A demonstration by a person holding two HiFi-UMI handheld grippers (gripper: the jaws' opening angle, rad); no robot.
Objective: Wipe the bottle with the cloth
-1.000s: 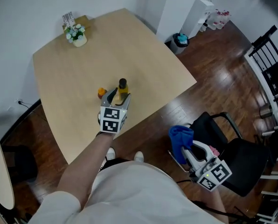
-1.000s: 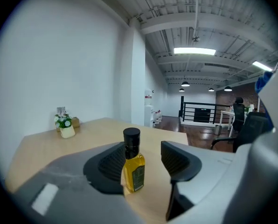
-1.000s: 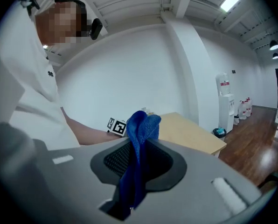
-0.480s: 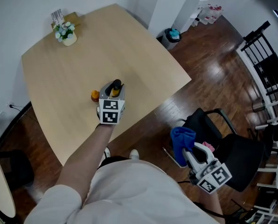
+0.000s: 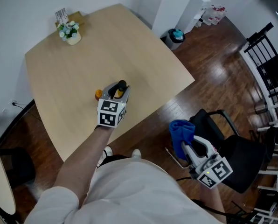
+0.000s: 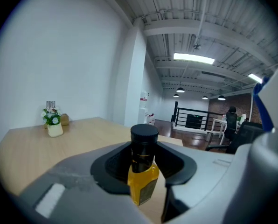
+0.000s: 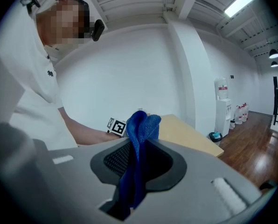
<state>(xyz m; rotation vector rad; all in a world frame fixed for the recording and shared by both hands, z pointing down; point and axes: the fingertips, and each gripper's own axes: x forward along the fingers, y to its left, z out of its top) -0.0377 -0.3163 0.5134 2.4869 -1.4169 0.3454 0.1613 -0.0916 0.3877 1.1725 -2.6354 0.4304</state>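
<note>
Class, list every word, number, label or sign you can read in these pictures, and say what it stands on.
No text here can be read.
Label on the bottle: dark, too blurred.
Print on the card behind the flower pot: too small.
Labels on the jugs: too small.
On the left cube and right cube: square markers only, no letters.

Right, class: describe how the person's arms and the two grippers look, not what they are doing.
The left gripper and right gripper are pale grey moulded shells with dark scooped pads inside the jaws. Each carries a white cube printed with black square markers. The person wears a white top with short sleeves.
</note>
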